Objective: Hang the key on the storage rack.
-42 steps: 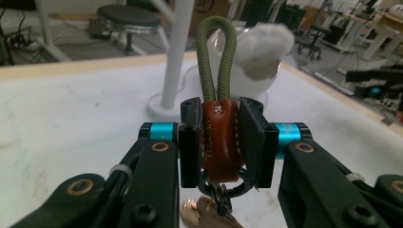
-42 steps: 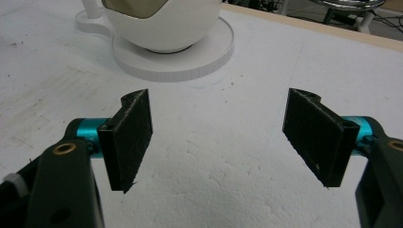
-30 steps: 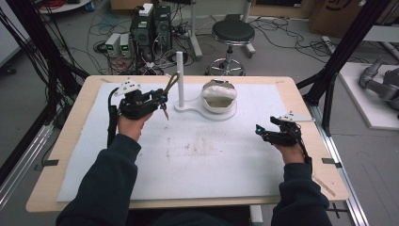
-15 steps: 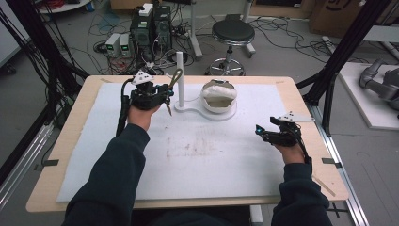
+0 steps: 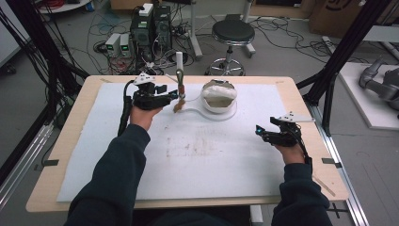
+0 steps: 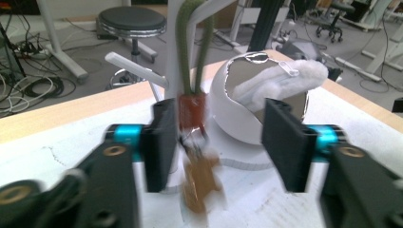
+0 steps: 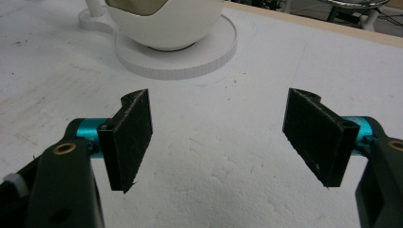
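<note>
Since my left gripper's (image 6: 216,142) fingers (image 6: 160,142) have just been opening, the keychain (image 6: 192,118) isn't pinched anymore. It hangs between them by its green loop, which goes up over the white stand (image 5: 179,66); I can't see the actual hook it sits on. The brown charm (image 6: 199,183) at the bottom is blurred, so I'd say it's swinging. That's my main worry: one finger sits right against the brown tab, and if I pull back at an angle I could snag it and drag the loop off the stand, or tip the stand since it looks light. The charm could also swing into the white egg-shaped bowl (image 5: 219,96) with the fluffy stuff in it, which stands just beside the stand on the same white base.

My right gripper (image 7: 218,137) is well apart from all that, fingers wide open with nothing between them, hovering low over the white foam mat (image 5: 211,155) on the tabletop (image 5: 80,94). No real risk there unless I bump the base plate reaching in.

Cables are trailing off the left gripper too, could catch on my sleeve (image 5: 117,174).
</note>
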`<state>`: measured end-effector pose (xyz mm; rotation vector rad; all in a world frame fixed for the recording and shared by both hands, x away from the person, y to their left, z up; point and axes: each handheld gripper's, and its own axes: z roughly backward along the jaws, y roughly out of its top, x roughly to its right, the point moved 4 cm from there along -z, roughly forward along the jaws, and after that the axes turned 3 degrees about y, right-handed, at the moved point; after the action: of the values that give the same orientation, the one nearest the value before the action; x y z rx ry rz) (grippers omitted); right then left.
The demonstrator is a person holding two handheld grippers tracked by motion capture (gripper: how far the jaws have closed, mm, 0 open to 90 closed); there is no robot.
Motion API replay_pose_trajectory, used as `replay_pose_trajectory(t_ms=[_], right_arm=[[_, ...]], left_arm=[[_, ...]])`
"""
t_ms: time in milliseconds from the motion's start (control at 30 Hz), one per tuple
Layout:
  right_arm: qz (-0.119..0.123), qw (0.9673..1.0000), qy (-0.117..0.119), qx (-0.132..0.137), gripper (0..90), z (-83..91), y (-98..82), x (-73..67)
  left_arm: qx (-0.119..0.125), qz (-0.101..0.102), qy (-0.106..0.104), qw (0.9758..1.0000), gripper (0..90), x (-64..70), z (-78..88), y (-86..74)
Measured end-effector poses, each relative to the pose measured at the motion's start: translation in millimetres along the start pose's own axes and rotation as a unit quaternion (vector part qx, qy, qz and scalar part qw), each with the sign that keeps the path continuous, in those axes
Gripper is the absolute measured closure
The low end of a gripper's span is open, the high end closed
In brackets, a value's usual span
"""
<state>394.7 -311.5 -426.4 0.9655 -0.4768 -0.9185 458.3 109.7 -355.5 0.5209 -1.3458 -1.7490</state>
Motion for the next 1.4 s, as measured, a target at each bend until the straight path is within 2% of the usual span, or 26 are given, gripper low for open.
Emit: replay_pose_trajectory(t_ms=[100,200,333,367,433,500,600,700,767,800,867,967,1067,1100,1200,1300,1400], right_arm=[[-0.001,1.0000,0.002,0.001,25.4,0.3,0.0,-0.4],[-0.002,1.0000,0.004,0.001,25.4,0.1,-0.1,-0.5],[0.000,1.0000,0.005,-0.001,25.4,-0.5,-0.2,-1.0],[0.001,1.0000,0.005,0.000,25.4,-1.2,-0.2,-1.3],[0.003,1.0000,0.006,-0.001,25.4,-1.5,-0.2,-1.4],[0.002,1.0000,0.008,0.000,25.3,-1.9,0.0,-3.0],[0.005,0.9999,0.016,0.002,25.4,-2.0,0.6,-4.9],[0.012,0.9997,0.021,0.003,25.1,-2.3,1.0,-7.2],[0.013,0.9997,0.023,0.002,21.8,-2.7,0.9,-8.8],[0.017,0.9996,0.024,0.003,21.5,-2.9,1.0,-8.9],[0.018,0.9995,0.026,0.003,21.2,-2.7,0.9,-10.1],[0.019,0.9995,0.026,0.004,20.5,-2.4,0.8,-11.2],[0.020,0.9994,0.028,0.004,20.5,-1.1,0.6,-12.3],[0.022,0.9993,0.029,0.005,20.5,-0.6,0.5,-12.4],[0.024,0.9992,0.031,0.006,20.5,0.8,0.0,-12.8],[0.025,0.9992,0.032,0.006,20.5,2.2,-1.0,-12.1],[0.026,0.9992,0.029,0.004,20.5,4.2,-2.3,-11.4]], left_arm=[[0.003,0.006,-0.005,1.0000,33.3,-5.1,3.0,-8.2],[0.011,0.022,-0.009,0.9997,21.6,-12.5,8.1,-17.4],[0.035,0.035,-0.021,0.9985,21.3,-20.8,21.5,-26.7],[0.039,0.034,-0.026,0.9983,21.3,-22.4,25.3,-28.9],[0.051,0.018,-0.030,0.9981,22.3,-25.3,33.2,-33.0],[0.070,0.008,-0.037,0.9968,22.3,-26.4,41.4,-37.3],[0.070,0.006,-0.044,0.9966,22.3,-26.9,52.8,-46.2],[0.066,-0.008,-0.030,0.9973,21.3,-26.9,63.4,-57.4],[0.070,-0.005,-0.019,0.9974,18.1,-28.0,69.3,-65.2],[0.063,-0.007,-0.014,0.9979,17.2,-28.7,71.6,-68.7],[0.060,-0.018,0.000,0.9981,17.0,-28.7,74.8,-73.6],[0.058,-0.024,0.003,0.9981,17.0,-28.3,78.6,-80.0],[0.053,-0.019,0.007,0.9984,17.0,-29.6,80.5,-87.4],[0.051,-0.022,0.008,0.9984,17.0,-30.5,81.0,-88.9],[0.057,-0.024,0.022,0.9978,17.3,-32.5,84.1,-89.2],[0.062,-0.021,0.023,0.9976,17.3,-33.4,85.4,-88.7],[0.056,-0.023,0.024,0.9979,17.4,-32.8,85.3,-90.9]])
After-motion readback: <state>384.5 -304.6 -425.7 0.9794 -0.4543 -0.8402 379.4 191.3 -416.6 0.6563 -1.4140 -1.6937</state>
